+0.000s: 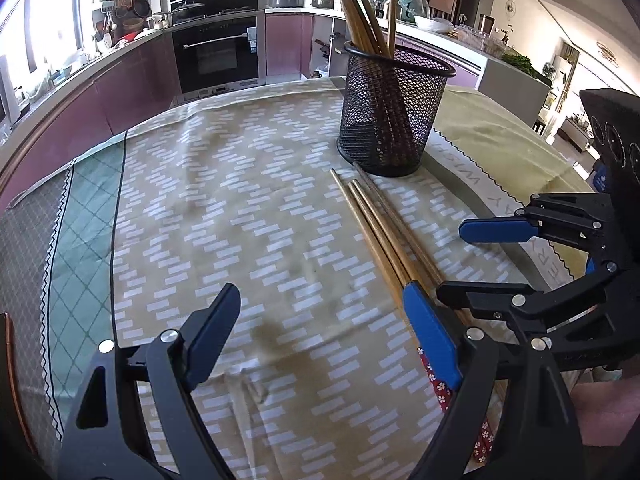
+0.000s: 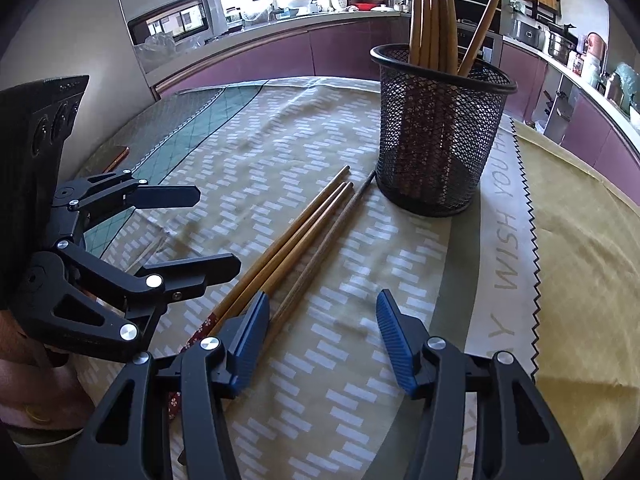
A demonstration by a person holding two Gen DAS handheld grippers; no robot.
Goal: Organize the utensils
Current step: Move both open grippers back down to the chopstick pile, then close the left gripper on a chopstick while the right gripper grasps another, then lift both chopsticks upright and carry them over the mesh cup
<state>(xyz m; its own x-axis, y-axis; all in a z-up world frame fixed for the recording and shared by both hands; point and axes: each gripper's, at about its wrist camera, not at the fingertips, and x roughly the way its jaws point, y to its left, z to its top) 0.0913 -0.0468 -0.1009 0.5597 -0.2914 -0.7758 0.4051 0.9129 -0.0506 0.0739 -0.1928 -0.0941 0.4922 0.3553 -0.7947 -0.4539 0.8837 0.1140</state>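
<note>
3 loose chopsticks (image 2: 304, 236) lie side by side on the tablecloth (image 1: 240, 184), tips just beside the mesh cup (image 2: 438, 132), which already holds several upright. Left gripper (image 1: 320, 336) hangs spread wide, right gripper (image 2: 324, 340) half spread, both empty; the right's left pad sits over the handle ends, likely lining up a pick.

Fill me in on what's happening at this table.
A person holds a claw in each hand to tidy chopsticks. Several already stand in the black mesh holder; three loose chopsticks lie on the tablecloth in front of it. The left claw and the right claw both hang open over the cloth, either side of the loose ones, gripping nothing.
</note>
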